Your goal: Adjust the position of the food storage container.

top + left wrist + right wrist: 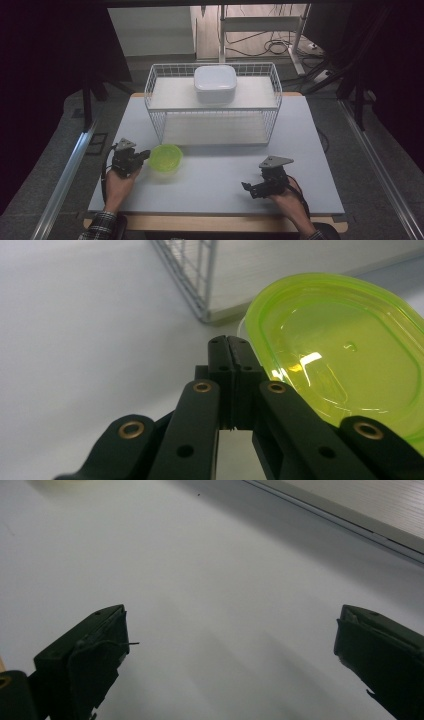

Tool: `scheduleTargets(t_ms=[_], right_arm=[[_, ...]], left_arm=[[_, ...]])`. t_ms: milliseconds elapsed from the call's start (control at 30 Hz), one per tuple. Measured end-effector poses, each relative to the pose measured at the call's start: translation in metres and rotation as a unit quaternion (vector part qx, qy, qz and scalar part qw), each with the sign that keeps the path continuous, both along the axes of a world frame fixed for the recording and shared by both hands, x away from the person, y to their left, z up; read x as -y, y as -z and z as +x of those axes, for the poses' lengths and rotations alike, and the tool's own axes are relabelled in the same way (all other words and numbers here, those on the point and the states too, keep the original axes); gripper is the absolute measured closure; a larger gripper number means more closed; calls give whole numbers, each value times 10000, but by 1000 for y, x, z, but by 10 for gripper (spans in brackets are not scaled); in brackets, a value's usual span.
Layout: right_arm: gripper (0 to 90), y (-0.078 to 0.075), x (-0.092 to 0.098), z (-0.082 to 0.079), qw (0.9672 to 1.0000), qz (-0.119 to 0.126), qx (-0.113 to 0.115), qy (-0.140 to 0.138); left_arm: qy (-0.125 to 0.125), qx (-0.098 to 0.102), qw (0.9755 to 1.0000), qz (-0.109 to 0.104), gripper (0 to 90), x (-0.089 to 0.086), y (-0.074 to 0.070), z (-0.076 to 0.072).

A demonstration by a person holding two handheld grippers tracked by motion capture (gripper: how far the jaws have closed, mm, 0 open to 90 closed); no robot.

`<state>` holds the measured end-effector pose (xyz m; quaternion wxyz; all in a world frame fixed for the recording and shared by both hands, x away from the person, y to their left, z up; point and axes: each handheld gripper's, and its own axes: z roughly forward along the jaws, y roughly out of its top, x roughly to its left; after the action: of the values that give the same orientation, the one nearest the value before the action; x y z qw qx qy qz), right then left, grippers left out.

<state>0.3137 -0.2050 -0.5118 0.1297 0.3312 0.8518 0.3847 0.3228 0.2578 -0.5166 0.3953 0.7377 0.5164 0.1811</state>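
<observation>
A translucent lime-green container (165,158) (345,355) sits on the pale grey table (215,175) just in front of the wire rack. My left gripper (142,155) (229,346) is at its left rim, jaws pressed together with nothing between them, the tips right beside the green edge. Far to the right, near the front of the table, my right gripper (248,189) (230,635) hovers low over bare table with its jaws wide apart. A white lidded box (215,83) rests on the rack's top shelf.
The white wire rack (212,102) spans the back half of the table, with a lower shelf open to the front; its corner (200,285) stands close ahead of my left gripper. Dark curtains flank both sides. Metal rails run along the floor beside the table.
</observation>
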Motion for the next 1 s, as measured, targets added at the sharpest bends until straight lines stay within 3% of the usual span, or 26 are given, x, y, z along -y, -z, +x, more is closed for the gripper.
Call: scheduleTargets(t_ms=[500, 1000], right_arm=[[14, 1, -2, 0, 10000, -20, -25, -24], [14, 2, -2, 0, 10000, -38, -26, -53]], left_arm=[[491, -79, 9987, -109, 900, 37, -2, 0], [1185, -218, 9925, -194, 899, 82, -5, -7]])
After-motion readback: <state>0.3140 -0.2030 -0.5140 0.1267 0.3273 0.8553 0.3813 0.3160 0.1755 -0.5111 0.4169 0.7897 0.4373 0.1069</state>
